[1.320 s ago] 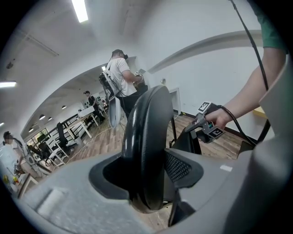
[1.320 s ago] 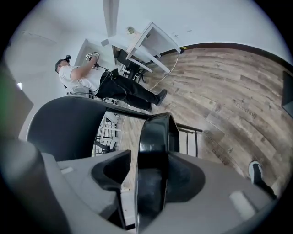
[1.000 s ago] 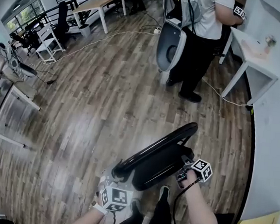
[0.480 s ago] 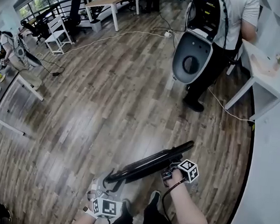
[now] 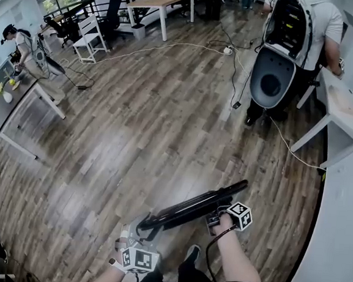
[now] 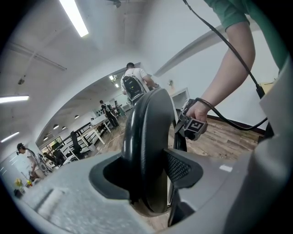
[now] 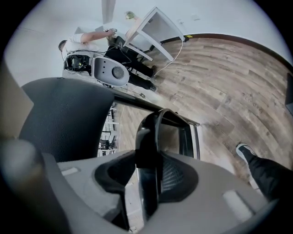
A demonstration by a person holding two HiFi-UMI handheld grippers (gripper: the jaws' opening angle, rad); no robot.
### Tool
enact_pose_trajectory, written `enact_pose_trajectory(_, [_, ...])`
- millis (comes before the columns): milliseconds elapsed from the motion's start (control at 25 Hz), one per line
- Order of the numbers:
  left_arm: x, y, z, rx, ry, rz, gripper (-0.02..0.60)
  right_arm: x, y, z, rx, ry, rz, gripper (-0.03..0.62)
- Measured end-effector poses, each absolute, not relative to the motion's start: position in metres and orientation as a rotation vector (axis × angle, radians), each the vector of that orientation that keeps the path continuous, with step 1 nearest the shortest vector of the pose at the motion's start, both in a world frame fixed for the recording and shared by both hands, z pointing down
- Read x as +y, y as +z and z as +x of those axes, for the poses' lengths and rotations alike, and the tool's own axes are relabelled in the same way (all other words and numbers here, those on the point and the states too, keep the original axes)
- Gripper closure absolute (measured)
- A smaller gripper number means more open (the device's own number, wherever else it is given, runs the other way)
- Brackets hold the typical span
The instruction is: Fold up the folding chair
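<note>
Black folding chair (image 5: 196, 206) is lying nearly flat and collapsed, lifted off the brown wood-plank floor (image 5: 140, 134) right in front of the person, slanting from lower left up to the right in the head view. Left gripper (image 5: 145, 221) is clamping the chair's lower left end. In the left gripper view the thick rounded black edge of the chair (image 6: 149, 128) is sitting between the left gripper (image 6: 146, 172) pads, jaws moderately wide and pressing on both sides. Right gripper (image 5: 214, 217) is gripping the chair's near long edge towards its upper right end. In the right gripper view a thin black frame bar of the chair (image 7: 147, 137) is running between the right gripper (image 7: 149, 179) pads, jaws narrow and closed on it. Right gripper (image 6: 194, 129) is also showing in the left gripper view, beyond the chair.

Person's dark shoe with white sole (image 5: 191, 254) is standing on the floor just below the chair. Second person in white shirt (image 5: 325, 24) is standing far up right, holding a grey shell-shaped seat (image 5: 273, 75), next to a white table (image 5: 344, 118). White cable (image 5: 166, 46) is trailing across the floor well away.
</note>
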State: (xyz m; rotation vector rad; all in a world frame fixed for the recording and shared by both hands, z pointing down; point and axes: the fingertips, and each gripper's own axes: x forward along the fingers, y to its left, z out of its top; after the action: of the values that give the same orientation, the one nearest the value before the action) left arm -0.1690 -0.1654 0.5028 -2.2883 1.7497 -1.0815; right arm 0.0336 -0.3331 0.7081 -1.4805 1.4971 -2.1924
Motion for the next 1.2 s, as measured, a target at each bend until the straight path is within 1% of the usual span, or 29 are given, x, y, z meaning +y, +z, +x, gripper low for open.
enact_pose_trajectory(120, [-0.171,0.503,-0.174,1.761,-1.095,-2.293,0.344,-0.337,0.706,0.03,1.577,-2.161,-1.427,0.442])
enact_pose_trajectory(160, [-0.172,0.503,-0.174,1.764,-1.095,-2.294,0.343,-0.338,0.704,0.029,1.612,-2.142,-1.416,0.431])
enact_pose_trajectory(280, [-0.172,0.504,-0.171,1.763,-1.092,-2.3,0.344,-0.336,0.698,0.03,1.678,-2.085,-1.404,0.353])
enact_pose_trajectory(360, [-0.171,0.505,-0.17,1.762,-1.092,-2.302,0.344,-0.33,0.693,0.033,1.695,-2.064,-1.404,0.318])
enact_pose_trajectory(440, [-0.17,0.504,-0.171,1.763,-1.092,-2.307,0.344,-0.321,0.69,0.037,1.692,-2.057,-1.404,0.304])
enact_pose_trajectory(680, [-0.167,0.506,-0.17,1.747,-1.083,-2.325,0.347,-0.319,0.695,0.044,1.595,-2.042,-1.393,0.304])
enact_pose_trajectory(1040, [-0.205,0.506,-0.207,1.828,-1.125,-2.369,0.344,-0.352,0.69,0.009,1.665,-2.054,-1.344,0.318])
enact_pose_trajectory(1200, [-0.224,0.505,-0.223,1.84,-1.137,-2.389,0.342,-0.364,0.689,-0.007,1.809,-2.051,-1.273,0.326])
